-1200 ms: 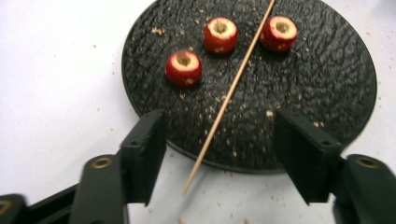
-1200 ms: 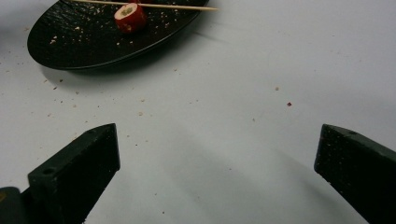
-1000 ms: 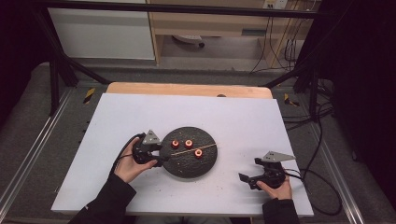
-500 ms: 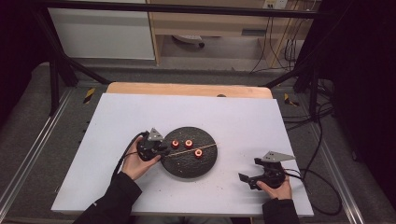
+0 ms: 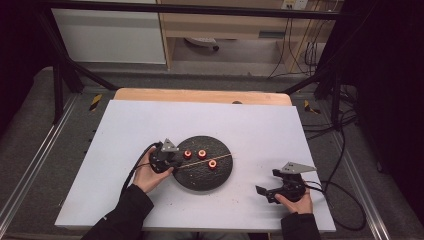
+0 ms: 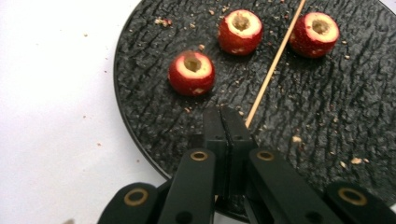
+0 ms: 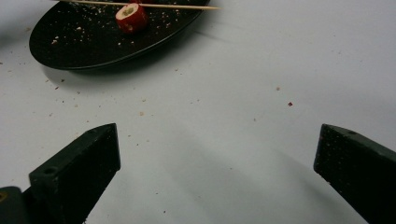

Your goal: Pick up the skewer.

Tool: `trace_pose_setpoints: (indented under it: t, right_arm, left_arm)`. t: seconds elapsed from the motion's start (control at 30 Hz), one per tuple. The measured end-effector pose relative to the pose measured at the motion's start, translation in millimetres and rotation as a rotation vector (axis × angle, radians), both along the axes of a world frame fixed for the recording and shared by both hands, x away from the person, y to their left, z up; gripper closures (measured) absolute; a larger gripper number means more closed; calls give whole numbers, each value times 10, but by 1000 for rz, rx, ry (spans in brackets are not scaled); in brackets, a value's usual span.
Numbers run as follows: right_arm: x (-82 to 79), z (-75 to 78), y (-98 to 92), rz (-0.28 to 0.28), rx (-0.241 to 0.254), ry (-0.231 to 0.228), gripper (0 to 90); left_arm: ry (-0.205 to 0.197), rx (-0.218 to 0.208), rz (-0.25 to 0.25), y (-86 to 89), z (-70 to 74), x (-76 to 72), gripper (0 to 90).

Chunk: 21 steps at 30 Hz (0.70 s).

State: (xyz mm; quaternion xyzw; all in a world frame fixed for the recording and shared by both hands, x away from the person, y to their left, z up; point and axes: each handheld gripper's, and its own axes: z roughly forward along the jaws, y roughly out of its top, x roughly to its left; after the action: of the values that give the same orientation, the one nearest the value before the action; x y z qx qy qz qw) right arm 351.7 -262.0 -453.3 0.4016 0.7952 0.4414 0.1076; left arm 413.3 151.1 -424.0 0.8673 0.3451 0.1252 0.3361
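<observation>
Counter (image 5: pixel 150 125): white sheet, crumb-strewn, wooden far edge; dark room. Black plate (image 5: pixel 200 177): skewer (image 5: pixel 207 160), clamped by left tool (image 6: pixel 227 122). Right tool (image 7: pixel 217 158): apart.

Left gripper (image 6: pixel 227 122) jaws just closed together, angled down; right gripper (image 7: pixel 217 140) jaws wide apart, low.

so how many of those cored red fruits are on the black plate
3, all on the black plate: fruit one nearest the left gripper, fruit two beyond it, fruit three across the skewer. None seem hidden.
</observation>
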Motion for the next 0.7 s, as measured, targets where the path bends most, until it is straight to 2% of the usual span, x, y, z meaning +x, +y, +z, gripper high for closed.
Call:
trace_pose_setpoints:
  t: [0.3, 0.57, 0.7]
  right_arm:
    - [-3, 5, -5, -2, 2, -3, 13]
    - [-3, 5, -4, -2, 3, -1, 13]
    - [-3, 7, -7, -4, 3, -5, 13]
  left_arm:
    - [23, 0, -42, -26, 1, -80, 897]
    - [17, 13, -78, -68, 28, -151, 897]
    - [22, 13, -87, -72, 88, -149, 888]
